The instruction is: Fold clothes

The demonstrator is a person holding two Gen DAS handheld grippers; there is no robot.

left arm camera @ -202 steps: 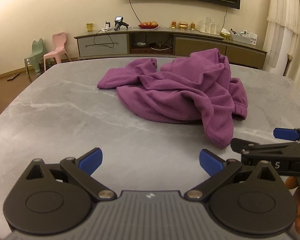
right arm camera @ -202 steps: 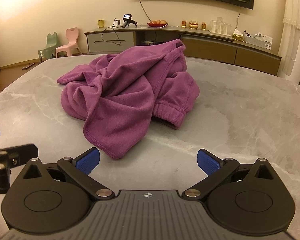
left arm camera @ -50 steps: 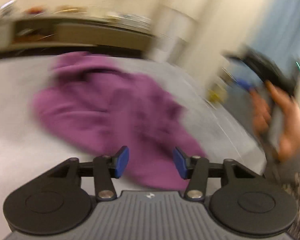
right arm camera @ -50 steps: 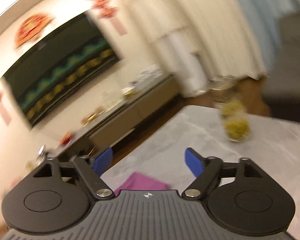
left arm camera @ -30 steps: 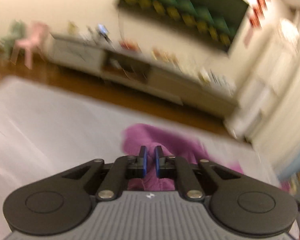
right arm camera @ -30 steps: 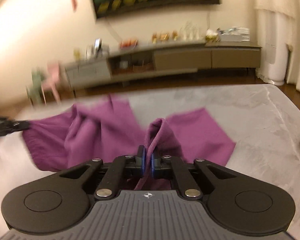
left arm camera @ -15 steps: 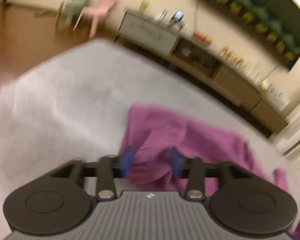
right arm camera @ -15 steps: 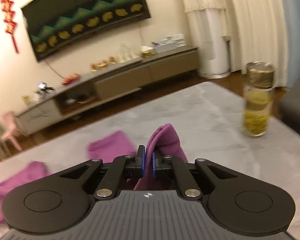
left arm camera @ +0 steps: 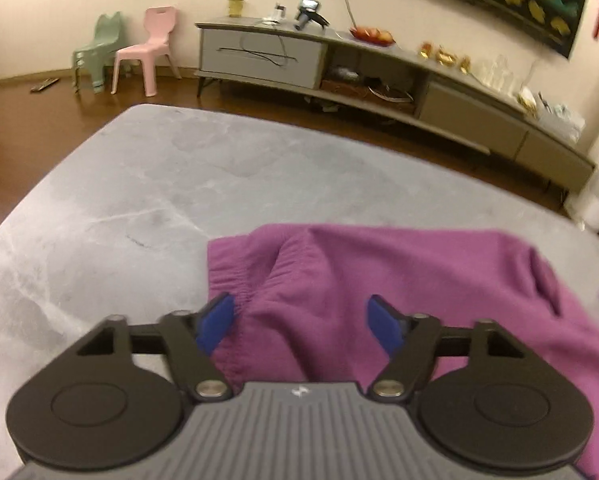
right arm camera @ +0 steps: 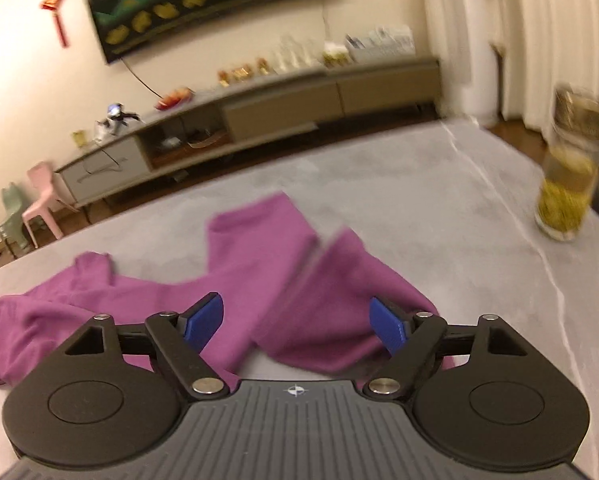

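Left gripper jaws spread wide over the purple garment on the grey table – nothing pinched, right gripper jaws likewise parted above its legs – blurred, jar at 2 o'clock.

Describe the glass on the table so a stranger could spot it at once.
Start at the grey marble table, where the purple garment lies spread in front of the right gripper. Look past the garment to the table's far right edge: the tall clear glass stands there alone. It is the only upright thing on the tabletop, holding yellowish contents.
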